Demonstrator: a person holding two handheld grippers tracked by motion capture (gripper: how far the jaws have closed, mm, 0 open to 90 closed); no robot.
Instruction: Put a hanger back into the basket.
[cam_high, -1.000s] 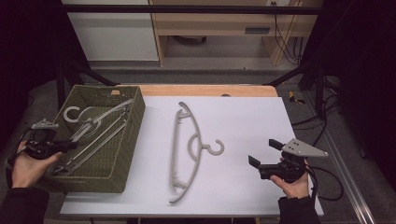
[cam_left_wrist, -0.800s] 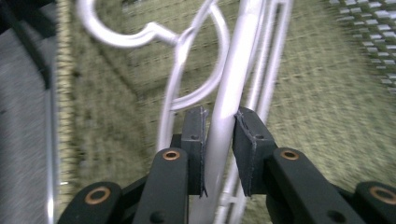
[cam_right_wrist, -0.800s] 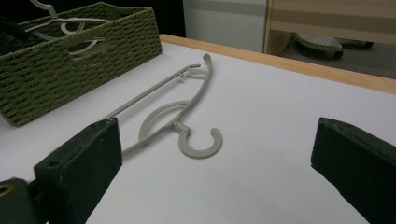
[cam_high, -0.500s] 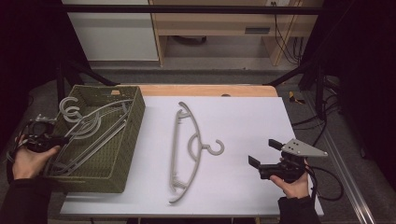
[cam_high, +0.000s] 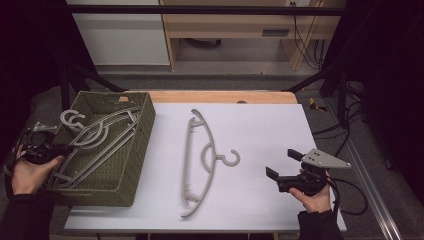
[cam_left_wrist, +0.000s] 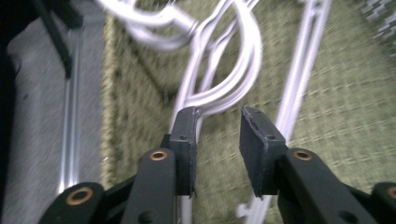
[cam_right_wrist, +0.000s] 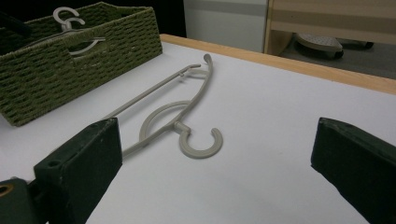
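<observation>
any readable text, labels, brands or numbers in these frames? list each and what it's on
None: no readable text.
The hanger on the table, the hangers in the basket, the woven basket and both grippers carry no visible markings.

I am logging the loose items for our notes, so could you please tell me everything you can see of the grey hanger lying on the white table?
The pale grey plastic clothes hanger lies flat on the white tabletop, apart from the green woven basket on its left. It has a curved shoulder bar, a straight lower bar with small notched clips near its ends, a rounded loop at the middle and an open hook pointing toward the right tongs. Nothing touches it but the table.
</observation>
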